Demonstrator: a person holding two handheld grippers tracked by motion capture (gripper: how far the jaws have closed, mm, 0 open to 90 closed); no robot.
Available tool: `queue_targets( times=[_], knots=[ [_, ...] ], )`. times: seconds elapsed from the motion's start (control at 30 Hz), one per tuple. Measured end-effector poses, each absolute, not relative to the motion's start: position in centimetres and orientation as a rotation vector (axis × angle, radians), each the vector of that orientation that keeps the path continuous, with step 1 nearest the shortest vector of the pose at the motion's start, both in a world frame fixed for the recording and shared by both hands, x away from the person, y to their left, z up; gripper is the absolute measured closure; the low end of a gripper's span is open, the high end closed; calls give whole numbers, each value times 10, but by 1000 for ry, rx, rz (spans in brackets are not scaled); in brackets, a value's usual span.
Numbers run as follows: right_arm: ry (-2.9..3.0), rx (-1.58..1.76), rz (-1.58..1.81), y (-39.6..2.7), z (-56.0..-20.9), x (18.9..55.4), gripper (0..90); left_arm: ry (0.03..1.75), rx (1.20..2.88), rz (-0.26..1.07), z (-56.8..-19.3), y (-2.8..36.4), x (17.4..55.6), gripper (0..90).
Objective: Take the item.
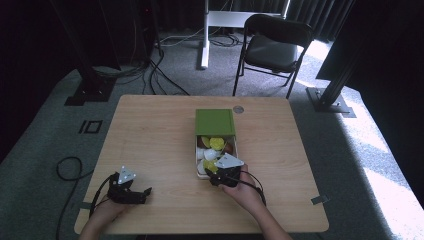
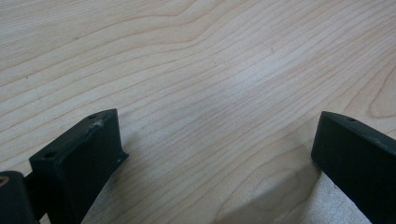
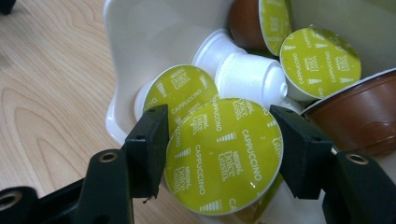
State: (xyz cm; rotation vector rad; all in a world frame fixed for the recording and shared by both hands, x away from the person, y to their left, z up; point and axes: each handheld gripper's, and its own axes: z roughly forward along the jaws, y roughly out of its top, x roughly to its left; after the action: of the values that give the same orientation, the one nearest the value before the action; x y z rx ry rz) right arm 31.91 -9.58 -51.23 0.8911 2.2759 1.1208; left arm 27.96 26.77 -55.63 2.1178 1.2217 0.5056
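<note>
On the wooden worktop [image 1: 150, 135] a cream-coloured box [image 3: 140, 37] of coffee capsules sits right of centre, its green lid [image 1: 215, 122] slid back toward the far edge so that the near half of the box lies uncovered. The right gripper [image 1: 226, 176] reaches into the box's near end, and in the right gripper view its two black fingers [image 3: 149, 144] are clamped on a Dolce Gusto cappuccino capsule [image 3: 224, 154], one finger on each side of its lime-green foil lid, the lid facing the camera. Just behind it lies a second green-lidded capsule [image 3: 180, 91], partly overlapped by the held one; beside that a white capsule [image 3: 252, 77] lies on its side, and a third green-lidded capsule [image 3: 320, 60] and two brown capsules [image 3: 359, 112] crowd the far part of the box. The left gripper [image 1: 131, 192] rests near the worktop's near left corner, well apart from the box, its fingers [image 2: 79, 163] spread wide over bare wood with nothing between them.
</note>
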Motion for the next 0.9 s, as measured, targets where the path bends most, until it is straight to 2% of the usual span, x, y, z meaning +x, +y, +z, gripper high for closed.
queue_targets(
  times=[0.9],
  knots=[
    [2184,848,1254,-104,-467,323,402,1221,2118,506,-556,268,280,28]
  ],
)
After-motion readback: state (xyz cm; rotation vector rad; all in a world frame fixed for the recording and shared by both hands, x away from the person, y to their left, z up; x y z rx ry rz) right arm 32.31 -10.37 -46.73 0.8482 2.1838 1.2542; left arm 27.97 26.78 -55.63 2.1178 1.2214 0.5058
